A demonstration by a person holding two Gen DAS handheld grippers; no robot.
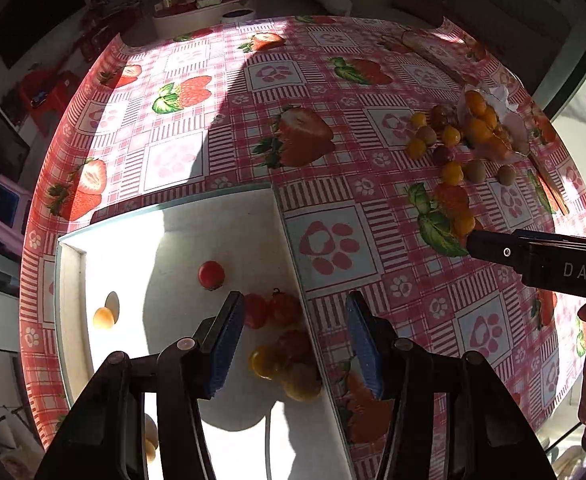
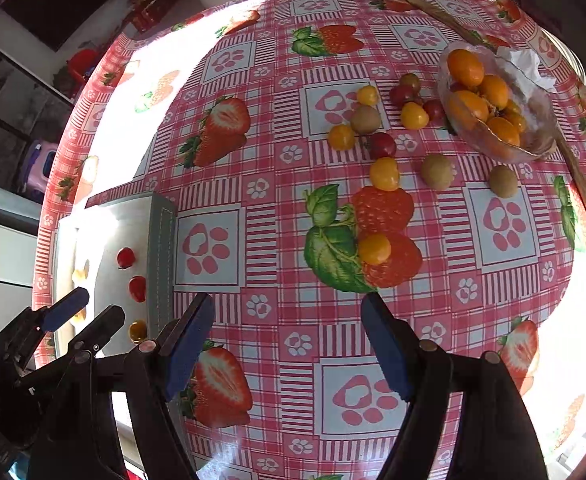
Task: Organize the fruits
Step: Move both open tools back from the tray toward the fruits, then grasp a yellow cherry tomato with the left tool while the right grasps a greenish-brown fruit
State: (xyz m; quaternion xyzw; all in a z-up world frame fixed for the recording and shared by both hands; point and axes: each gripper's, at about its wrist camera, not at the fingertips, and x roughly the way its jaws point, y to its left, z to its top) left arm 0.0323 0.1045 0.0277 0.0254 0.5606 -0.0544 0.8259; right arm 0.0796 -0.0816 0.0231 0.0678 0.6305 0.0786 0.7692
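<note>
Fruits lie in two places: a loose scatter of small tomatoes point(image 2: 385, 174) and kiwi berries point(image 2: 437, 171) on the strawberry-print tablecloth point(image 2: 253, 152) beside a clear bowl point(image 2: 541, 148) of orange fruit, well apart from the white tray point(image 1: 181, 240), where a few red and yellow ones already sit. The left gripper point(image 1: 295, 338) hangs over the tray's near wall with jaws apart and nothing between them; the right gripper point(image 2: 289, 344) hovers over bare cloth, jaws wide and empty. The round fruits could roll off if nudged sideways, and a hard squeeze may burst one. The nearest yellow tomato point(image 2: 374, 248) lies clear; farther ones crowd together by the bowl, so fingers point(image 2: 385, 354) may knock neighbours. Harsh sun glare hides parts of the cloth
</note>
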